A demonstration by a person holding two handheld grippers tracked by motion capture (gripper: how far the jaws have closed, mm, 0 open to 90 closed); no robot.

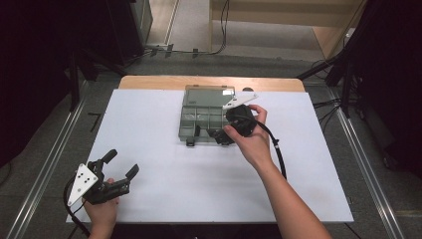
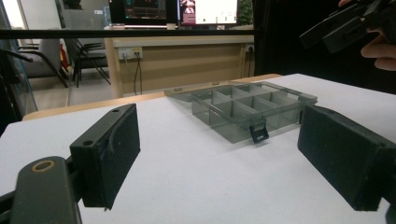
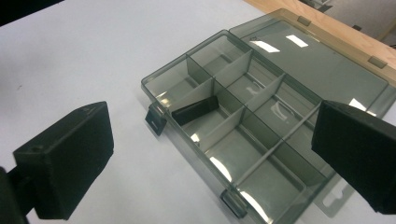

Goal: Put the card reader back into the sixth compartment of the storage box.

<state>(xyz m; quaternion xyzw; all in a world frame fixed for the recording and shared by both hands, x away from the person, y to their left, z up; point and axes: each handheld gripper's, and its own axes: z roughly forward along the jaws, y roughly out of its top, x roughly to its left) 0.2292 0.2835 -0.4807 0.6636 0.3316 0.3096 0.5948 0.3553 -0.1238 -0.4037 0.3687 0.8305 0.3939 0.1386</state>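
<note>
A smoky clear compartment box [image 1: 185, 122] lies open on the white table, its lid [image 1: 209, 94] flat on the far side. In the right gripper view the box [image 3: 261, 175] shows several divided cells, and a small black block [image 3: 195, 110] rests in one cell near the front latch [image 3: 155, 120]. My right gripper [image 1: 223, 137] hovers over the box's near right corner; its jaws stand wide apart and hold nothing [image 3: 210, 163]. My left gripper [image 1: 122, 163] is at the table's near left corner, open and empty [image 2: 224, 158], facing the box [image 2: 247, 107].
The white board [image 1: 164, 174] covers a wooden table whose far edge [image 1: 149, 82] shows. Cables trail from both grippers. Dark stands and floor cables ring the table. The right gripper [image 2: 345, 23] and its hand hang at the upper right of the left gripper view.
</note>
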